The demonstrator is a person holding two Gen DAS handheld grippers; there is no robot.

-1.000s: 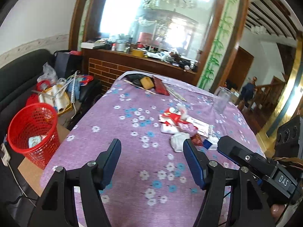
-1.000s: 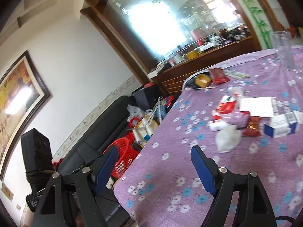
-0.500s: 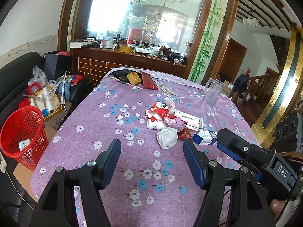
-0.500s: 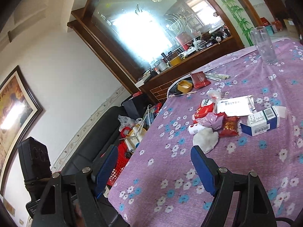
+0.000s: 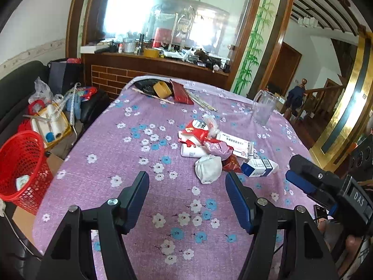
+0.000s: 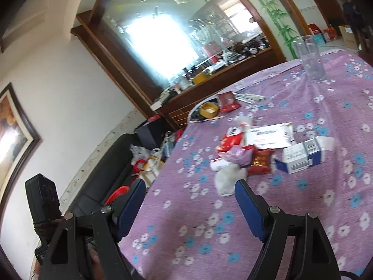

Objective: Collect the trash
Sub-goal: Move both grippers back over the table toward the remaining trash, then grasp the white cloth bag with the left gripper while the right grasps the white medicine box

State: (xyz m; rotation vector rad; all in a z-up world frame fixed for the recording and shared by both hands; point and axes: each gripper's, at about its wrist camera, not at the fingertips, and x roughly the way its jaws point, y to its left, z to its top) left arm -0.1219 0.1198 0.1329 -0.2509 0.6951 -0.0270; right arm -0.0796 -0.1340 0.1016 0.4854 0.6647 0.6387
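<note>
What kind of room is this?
Most likely a home dining or living room: a table with a flowered purple cloth, a dark sofa beside it, and a big wood-framed mirror over a cluttered sideboard.

White walls, arched wood-framed mirror (image 5: pixel 181 21), black sofa (image 6: pixel 109 170).

Left gripper (image 5: pixel 186 186) jaws apart, empty; right gripper (image 6: pixel 190 197) likewise.

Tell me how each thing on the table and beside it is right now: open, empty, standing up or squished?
Left gripper: jaws open, holding nothing.
Right gripper: jaws open, holding nothing.
White tissue: crumpled, lying on the tablecloth.
Blue and white box: on its side, end flap open.
Glass: upright, looks empty.
Red basket: upright on the floor, nearly empty.
Red wrapper: torn open, crumpled.
</note>
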